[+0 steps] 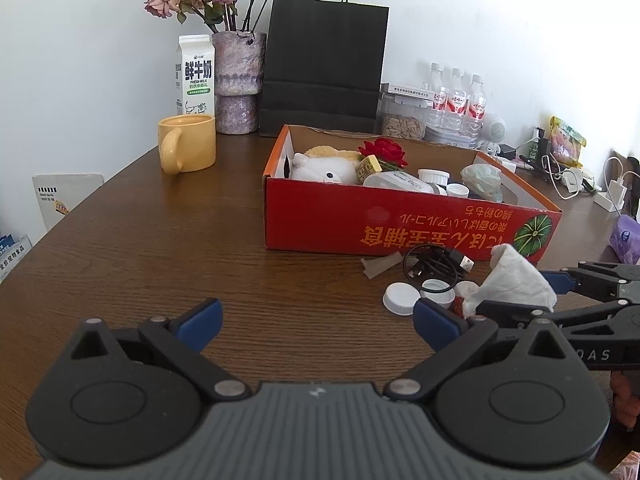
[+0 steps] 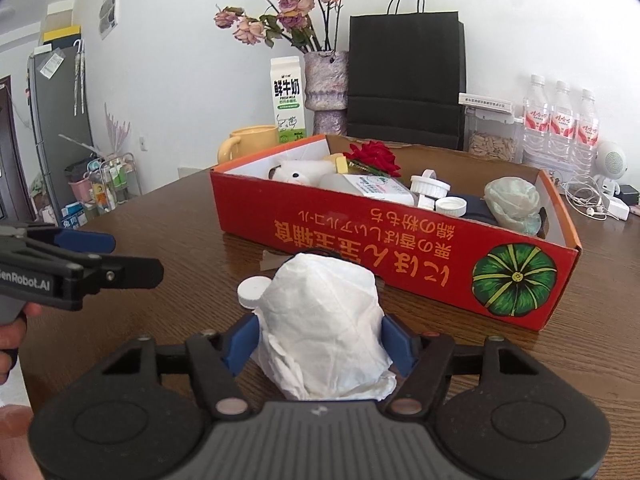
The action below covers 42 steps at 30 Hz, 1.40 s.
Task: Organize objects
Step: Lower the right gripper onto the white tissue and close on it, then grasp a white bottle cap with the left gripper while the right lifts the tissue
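Observation:
A red cardboard box [image 1: 400, 228] sits on the wooden table, also in the right wrist view [image 2: 360, 256]. It holds a white plush toy [image 1: 326, 168], a red fabric rose [image 1: 384, 152], a white bottle [image 2: 376, 188], caps and a crumpled pale bag [image 2: 512, 200]. My right gripper [image 2: 320, 340] is shut on a crumpled white tissue [image 2: 324, 324], just in front of the box; it shows in the left wrist view [image 1: 520, 280]. My left gripper [image 1: 316, 320] is open and empty, low over the table to the left.
In front of the box lie a white cap [image 1: 400, 298], a coiled black USB cable [image 1: 436, 264] and a scrap of tape [image 1: 380, 264]. Behind stand a yellow mug [image 1: 188, 142], milk carton [image 1: 196, 76], flower vase [image 1: 238, 80], black paper bag [image 1: 324, 68] and water bottles [image 1: 456, 100].

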{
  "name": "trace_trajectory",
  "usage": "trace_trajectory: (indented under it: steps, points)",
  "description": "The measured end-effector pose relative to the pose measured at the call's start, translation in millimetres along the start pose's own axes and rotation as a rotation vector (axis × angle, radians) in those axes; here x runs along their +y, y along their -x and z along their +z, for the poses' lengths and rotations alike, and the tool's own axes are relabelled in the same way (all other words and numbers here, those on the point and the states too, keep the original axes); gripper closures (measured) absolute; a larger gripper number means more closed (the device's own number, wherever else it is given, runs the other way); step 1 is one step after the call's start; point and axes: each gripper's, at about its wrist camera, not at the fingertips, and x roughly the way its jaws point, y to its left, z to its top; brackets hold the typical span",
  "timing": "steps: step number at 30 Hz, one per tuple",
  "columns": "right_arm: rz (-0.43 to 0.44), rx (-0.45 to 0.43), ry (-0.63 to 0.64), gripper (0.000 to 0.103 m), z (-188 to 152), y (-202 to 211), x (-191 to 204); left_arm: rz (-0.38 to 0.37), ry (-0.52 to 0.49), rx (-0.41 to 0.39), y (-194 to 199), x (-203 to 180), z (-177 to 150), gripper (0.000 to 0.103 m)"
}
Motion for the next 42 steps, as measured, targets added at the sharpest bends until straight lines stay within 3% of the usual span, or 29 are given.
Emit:
trace_trajectory:
  steps: [9,16,25,36,39,41,42]
  points:
    - [-0.104,-0.133,-0.135,0.048,-5.4,24.1,-18.9,-0.01,-0.02,0.021,-10.9,-10.0,-1.5,0.0]
    - [-0.163,-0.18,-0.2,0.049,-8.4,31.1,-28.4,-0.021,-0.044,0.039,-23.9,-23.9,1.3,0.0]
    - [-0.17,-0.186,-0.22,0.049,-9.1,32.4,-32.0,0.012,-0.1,0.079,-46.8,-43.7,3.5,0.002]
    - [-0.17,-0.192,-0.225,0.049,-10.1,34.5,-32.2,0.014,-0.126,0.103,-67.4,-53.7,8.0,0.035]
    - [-0.17,-0.192,-0.225,0.049,-10.1,34.5,-32.3,-0.014,-0.131,0.095,-67.7,-56.5,8.9,0.054]
    - [-0.17,-0.192,-0.227,0.049,-10.2,35.0,-32.5,-0.027,-0.131,0.091,-66.4,-57.5,8.7,0.074]
    - [-0.17,-0.192,-0.229,0.049,-9.9,35.0,-32.5,-0.039,-0.126,0.089,-65.5,-57.8,8.6,0.074]
